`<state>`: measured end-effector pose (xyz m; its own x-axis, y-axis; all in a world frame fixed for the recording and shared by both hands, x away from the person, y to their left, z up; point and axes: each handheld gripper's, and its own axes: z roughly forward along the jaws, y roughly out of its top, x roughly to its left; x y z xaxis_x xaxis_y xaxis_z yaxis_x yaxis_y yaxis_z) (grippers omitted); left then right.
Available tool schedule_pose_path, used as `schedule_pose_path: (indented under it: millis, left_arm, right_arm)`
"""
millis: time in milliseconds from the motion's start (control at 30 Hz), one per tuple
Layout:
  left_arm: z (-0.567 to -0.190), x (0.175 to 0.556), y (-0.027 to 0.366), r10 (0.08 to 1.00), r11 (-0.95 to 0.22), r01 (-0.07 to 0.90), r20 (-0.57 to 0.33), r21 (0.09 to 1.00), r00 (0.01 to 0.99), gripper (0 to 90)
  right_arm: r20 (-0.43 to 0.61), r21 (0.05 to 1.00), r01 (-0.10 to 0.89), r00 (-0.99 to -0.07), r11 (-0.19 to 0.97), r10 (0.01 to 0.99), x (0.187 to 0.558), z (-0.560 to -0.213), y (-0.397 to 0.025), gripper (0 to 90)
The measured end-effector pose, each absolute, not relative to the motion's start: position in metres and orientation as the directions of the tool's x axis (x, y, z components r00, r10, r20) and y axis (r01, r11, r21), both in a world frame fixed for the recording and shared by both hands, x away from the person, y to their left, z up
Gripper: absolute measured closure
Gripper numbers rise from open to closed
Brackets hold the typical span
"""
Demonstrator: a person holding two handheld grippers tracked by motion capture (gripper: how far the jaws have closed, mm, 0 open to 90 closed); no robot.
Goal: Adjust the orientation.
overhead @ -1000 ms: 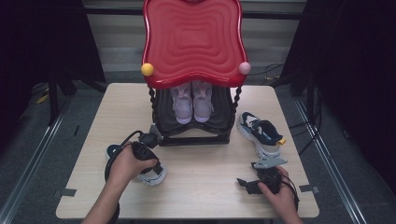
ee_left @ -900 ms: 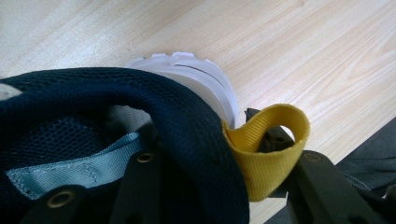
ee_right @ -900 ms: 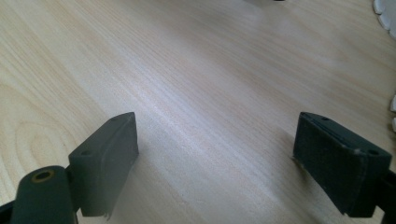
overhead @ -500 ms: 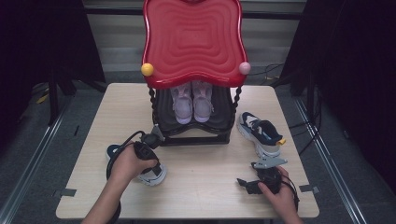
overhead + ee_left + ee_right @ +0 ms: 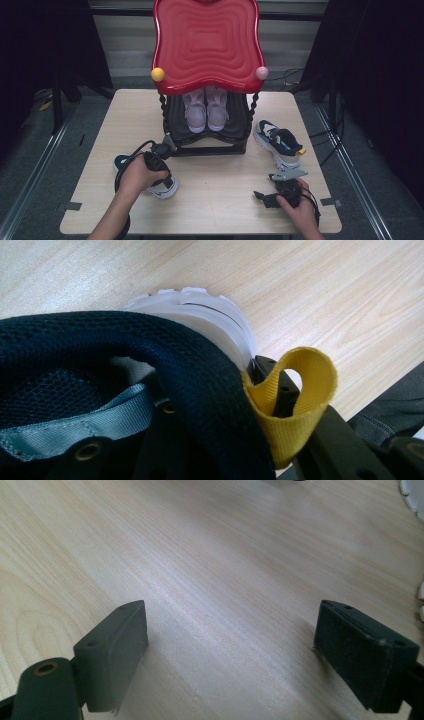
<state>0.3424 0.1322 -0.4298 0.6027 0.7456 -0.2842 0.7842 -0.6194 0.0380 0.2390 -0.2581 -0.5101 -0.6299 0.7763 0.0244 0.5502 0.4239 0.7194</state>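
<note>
Navy sneaker (image 5: 152,184) on table (image 5: 220,210), front-left area, just in front of rack's left corner; mostly covered by left hand (image 5: 136,175). Left gripper (image 5: 159,156) clamped on heel collar: in left gripper view one black jaw inside shoe, other outside behind yellow pull loop (image 5: 295,395), collar pinched between. Collar = dark navy mesh, padded, rounded rim. Inner strap grey woven webbing w/ metal eyelet. Loop = yellow ribbed webbing, folded over. Sole white, translucent-looking rubber, stepped ridges at heel. No readable brand or writing on shoe.

Right gripper (image 5: 280,192) low over table front-right, in right hand (image 5: 300,205); jaws spread wide, nothing between, bare wood below (right gripper view). Jaw pads matte black, blocky, screw holes visible. Grey three-cornered plate on top.

Table top: pale wood laminate, fine straight grain, one ring knot pattern near right gripper's jaw.

Surroundings: second navy sneaker (image 5: 278,142), white sole, small yellow tab at heel, lying right of rack, well apart from first, near right gripper. Rack (image 5: 207,135): black, twisted-spindle posts, mid-back of table. Pair of pale pink/lilac sneakers (image 5: 206,110) on its shelf, toes toward person. Glossy red wavy-edged top (image 5: 206,45) w/ concentric ripples, overhanging shelf, partly hiding pink pair. Yellow ball (image 5: 157,74) at its left corner, pink ball (image 5: 262,73) at right. Grey floor, dark curtains around.
</note>
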Motion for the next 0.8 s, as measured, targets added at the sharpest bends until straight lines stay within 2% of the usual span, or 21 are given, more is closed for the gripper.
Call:
schedule_pose_path:
  millis: [267, 500, 800]
  left_arm:
    - [-0.430, 0.339, 0.134, 0.728, -0.633, 0.772, -0.296, 0.053, 0.618, 73.3]
    - [-0.429, 0.335, 0.138, 0.713, -0.647, 0.760, -0.300, 0.065, 0.633, 72.2]
    - [-0.425, 0.335, 0.141, 0.738, -0.611, 0.787, -0.296, 0.088, 0.606, 64.7]
  right_arm:
    - [0.022, 0.720, 0.547, -0.632, 0.426, 0.775, 0.239, -0.510, -0.258, 13.6]
    - [0.024, 0.720, 0.549, -0.631, 0.425, 0.775, 0.239, -0.510, -0.258, 13.6]
    - [0.023, 0.720, 0.549, -0.631, 0.425, 0.776, 0.239, -0.510, -0.258, 13.6]
